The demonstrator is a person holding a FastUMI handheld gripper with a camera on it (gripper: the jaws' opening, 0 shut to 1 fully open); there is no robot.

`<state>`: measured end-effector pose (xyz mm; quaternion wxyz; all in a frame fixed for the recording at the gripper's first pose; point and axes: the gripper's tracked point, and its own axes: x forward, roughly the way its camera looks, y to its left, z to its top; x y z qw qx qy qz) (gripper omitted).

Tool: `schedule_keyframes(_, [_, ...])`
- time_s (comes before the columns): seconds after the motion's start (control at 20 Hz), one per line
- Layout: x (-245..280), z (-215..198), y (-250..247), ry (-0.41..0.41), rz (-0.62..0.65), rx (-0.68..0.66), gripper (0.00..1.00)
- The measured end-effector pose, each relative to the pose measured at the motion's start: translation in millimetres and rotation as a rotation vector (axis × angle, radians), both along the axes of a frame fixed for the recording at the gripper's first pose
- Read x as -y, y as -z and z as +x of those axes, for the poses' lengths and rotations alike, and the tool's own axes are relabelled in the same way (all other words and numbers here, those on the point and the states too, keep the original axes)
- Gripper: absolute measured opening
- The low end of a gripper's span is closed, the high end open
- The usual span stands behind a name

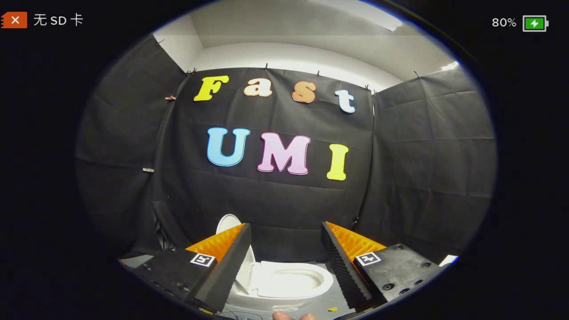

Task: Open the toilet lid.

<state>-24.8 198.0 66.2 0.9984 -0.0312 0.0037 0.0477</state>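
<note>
A white toilet (289, 280) stands on the floor below and ahead of me, seen between my two fingers. Its bowl opening faces up and the seat ring lies flat. The white lid (229, 223) stands upright at the toilet's left end, its top edge rising just behind my left finger, which hides its lower part. My gripper (284, 231) is open wide, held above the toilet with nothing between its fingers and touching nothing.
Black cloth walls close in the booth behind and on both sides of the toilet. A grey floor (311, 306) lies around the toilet's base. Fingertips of a person's hand (291, 316) show at the bottom, under the gripper.
</note>
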Motion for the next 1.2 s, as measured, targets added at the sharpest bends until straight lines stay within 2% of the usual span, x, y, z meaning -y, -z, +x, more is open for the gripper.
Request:
schedule_keyframes(0.4, [8,-2,-1,-0.001,-0.012,0.006,0.99])
schedule_keyframes(0.7, [16,-11,-1,-0.031,-0.027,0.004,0.99])
schedule_keyframes(1.2, [93,-17,7,-0.006,0.019,0.010,0.99])
